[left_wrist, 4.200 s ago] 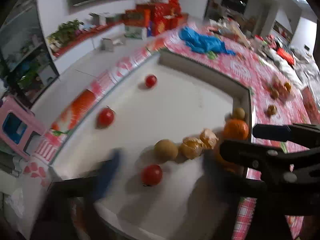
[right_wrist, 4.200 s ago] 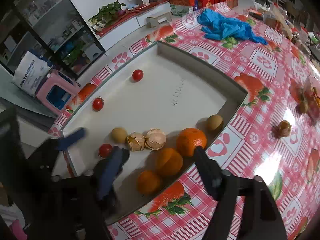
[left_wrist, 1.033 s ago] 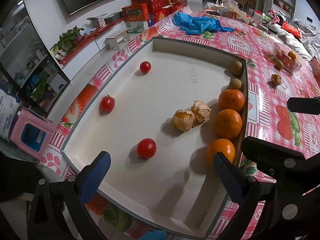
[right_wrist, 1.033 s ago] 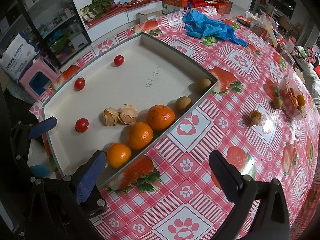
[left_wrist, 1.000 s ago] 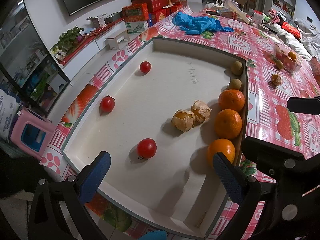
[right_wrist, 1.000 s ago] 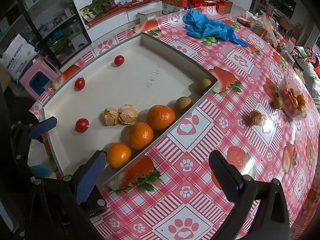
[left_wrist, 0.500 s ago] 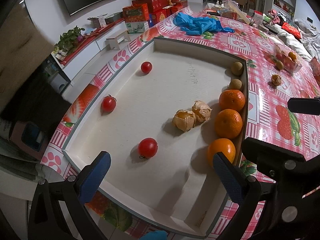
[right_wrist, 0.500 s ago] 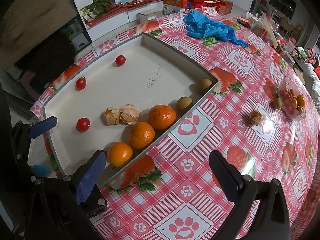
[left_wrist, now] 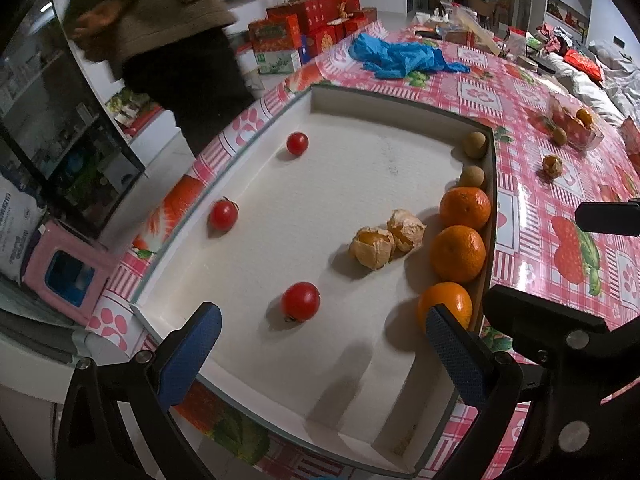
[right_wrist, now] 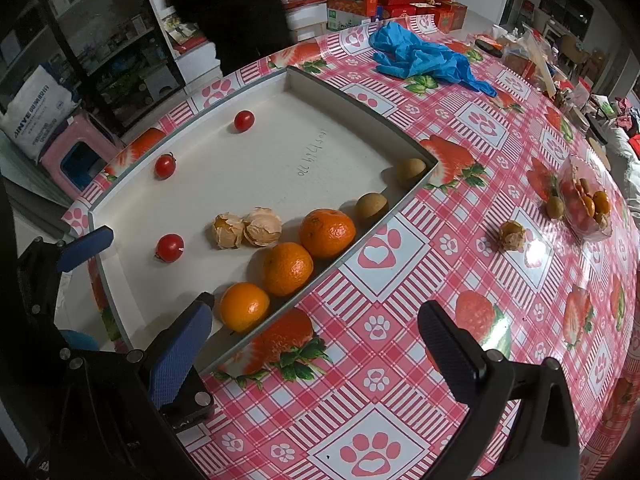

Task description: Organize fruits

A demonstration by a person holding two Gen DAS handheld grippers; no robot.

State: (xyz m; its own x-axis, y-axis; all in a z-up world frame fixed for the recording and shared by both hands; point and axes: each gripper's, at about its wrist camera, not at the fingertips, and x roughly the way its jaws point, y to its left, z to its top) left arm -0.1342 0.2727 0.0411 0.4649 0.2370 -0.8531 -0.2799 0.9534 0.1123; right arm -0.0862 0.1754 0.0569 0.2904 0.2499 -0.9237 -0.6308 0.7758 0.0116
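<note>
A white tray [left_wrist: 360, 120] [right_wrist: 332, 92] lies on the table. Along its right wall sit three oranges [left_wrist: 457, 254] [right_wrist: 287, 268] and two brown longans [left_wrist: 472, 176] [right_wrist: 372, 207]. Two husked physalis [left_wrist: 384, 238] [right_wrist: 246, 228] rest mid-tray, and three cherry tomatoes [left_wrist: 300, 302] [right_wrist: 170, 247] are spread on the left side. My left gripper [left_wrist: 320, 356] hangs open over the tray's near end, nothing between its fingers. My right gripper [right_wrist: 316, 344] stands open over the tablecloth by the tray's near corner, empty.
One physalis [right_wrist: 512, 235] and a longan [right_wrist: 554, 207] lie loose on the pink checked cloth beside a clear punnet of fruit [right_wrist: 586, 202]. A blue bag [right_wrist: 424, 58] lies beyond the tray. A person [left_wrist: 168, 32] stands at the table's far left edge.
A person has walked into view along the far left side of the table. Both grippers and all the fruit have stayed still over the last second.
</note>
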